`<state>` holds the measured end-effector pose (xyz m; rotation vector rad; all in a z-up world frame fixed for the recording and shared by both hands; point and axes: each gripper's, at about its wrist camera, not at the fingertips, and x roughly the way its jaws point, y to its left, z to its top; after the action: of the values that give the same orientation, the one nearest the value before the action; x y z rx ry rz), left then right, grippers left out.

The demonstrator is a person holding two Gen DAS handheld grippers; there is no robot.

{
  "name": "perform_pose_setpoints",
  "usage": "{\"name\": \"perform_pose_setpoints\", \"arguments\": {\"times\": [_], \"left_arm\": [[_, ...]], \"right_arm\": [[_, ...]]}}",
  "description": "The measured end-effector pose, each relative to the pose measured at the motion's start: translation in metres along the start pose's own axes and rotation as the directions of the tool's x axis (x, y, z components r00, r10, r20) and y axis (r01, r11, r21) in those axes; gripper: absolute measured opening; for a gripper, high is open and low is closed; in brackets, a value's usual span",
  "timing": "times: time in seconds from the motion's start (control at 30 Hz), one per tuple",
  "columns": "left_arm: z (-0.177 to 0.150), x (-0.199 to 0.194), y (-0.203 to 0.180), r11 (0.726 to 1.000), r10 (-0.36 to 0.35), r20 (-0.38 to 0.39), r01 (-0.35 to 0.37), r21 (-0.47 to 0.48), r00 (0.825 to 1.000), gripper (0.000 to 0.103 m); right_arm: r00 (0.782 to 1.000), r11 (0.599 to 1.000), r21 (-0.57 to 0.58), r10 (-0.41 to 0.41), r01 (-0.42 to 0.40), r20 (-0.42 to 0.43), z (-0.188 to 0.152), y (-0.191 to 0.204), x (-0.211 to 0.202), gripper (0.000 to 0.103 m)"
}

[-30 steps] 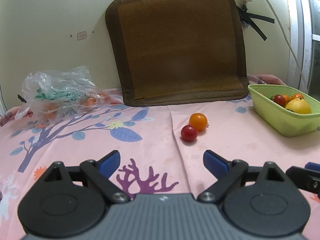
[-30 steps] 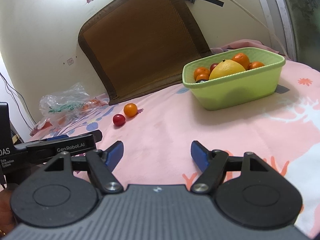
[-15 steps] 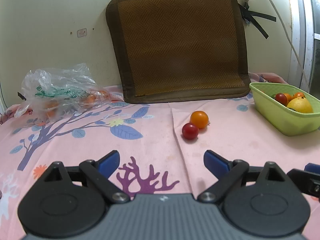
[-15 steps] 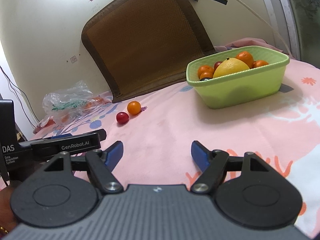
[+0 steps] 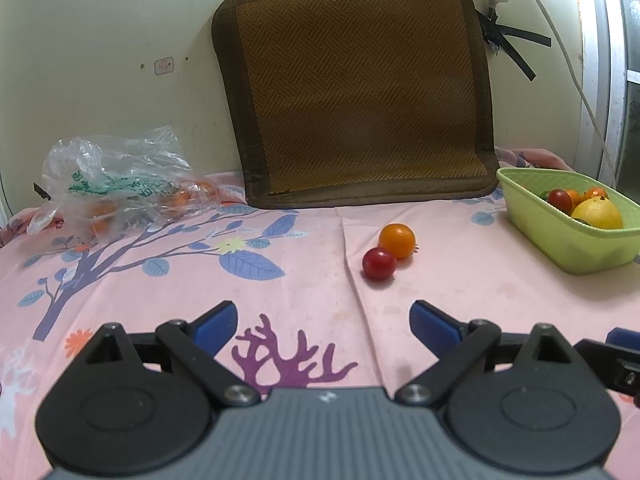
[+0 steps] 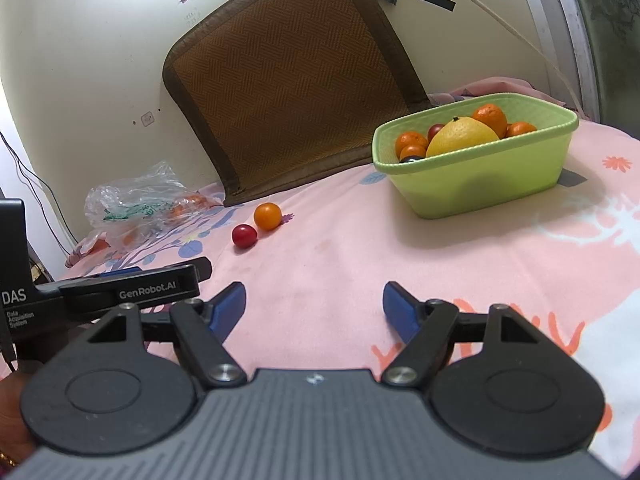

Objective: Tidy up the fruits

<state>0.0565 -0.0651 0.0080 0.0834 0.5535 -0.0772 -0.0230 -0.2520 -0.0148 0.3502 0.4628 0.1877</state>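
1. Your left gripper (image 5: 323,320) hangs low over the pink printed cloth (image 5: 280,272) with its blue-padded jaws spread wide and nothing between them.
2. Your right gripper (image 6: 314,304) is the same — jaws apart, gripping nothing, just above the cloth.
3. Ahead of your left gripper and slightly to the right lie two loose fruits: a small red tomato (image 5: 378,263) and a small orange tomato (image 5: 397,240) just behind it, touching or nearly so; from here you cannot tell which.
4. From the right wrist view the same pair sits ahead and to the left, well apart from the basket.
5. The green basket (image 6: 492,176) stands on the cloth to the right — it holds a yellow lemon (image 6: 464,138) with several oranges and a red tomato around it.
6. A clear plastic bag (image 5: 116,184) with orange fruit inside lies at the far left, near the wall.
7. A brown woven mat (image 5: 356,92) leans upright against the wall behind the loose tomatoes.
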Motion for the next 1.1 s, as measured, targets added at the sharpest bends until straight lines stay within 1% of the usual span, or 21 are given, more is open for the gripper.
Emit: {"name": "perform_pose_setpoints", "arguments": {"times": [1.1], "left_arm": [[0.0007,0.0015,0.0027,0.999,-0.037,-0.016,0.037,-0.015,0.999,0.097]], "right_arm": [[1.0,1.0,-0.009,0.025,-0.024,0.017,-0.0007,0.0002,-0.0045,0.078]]}}
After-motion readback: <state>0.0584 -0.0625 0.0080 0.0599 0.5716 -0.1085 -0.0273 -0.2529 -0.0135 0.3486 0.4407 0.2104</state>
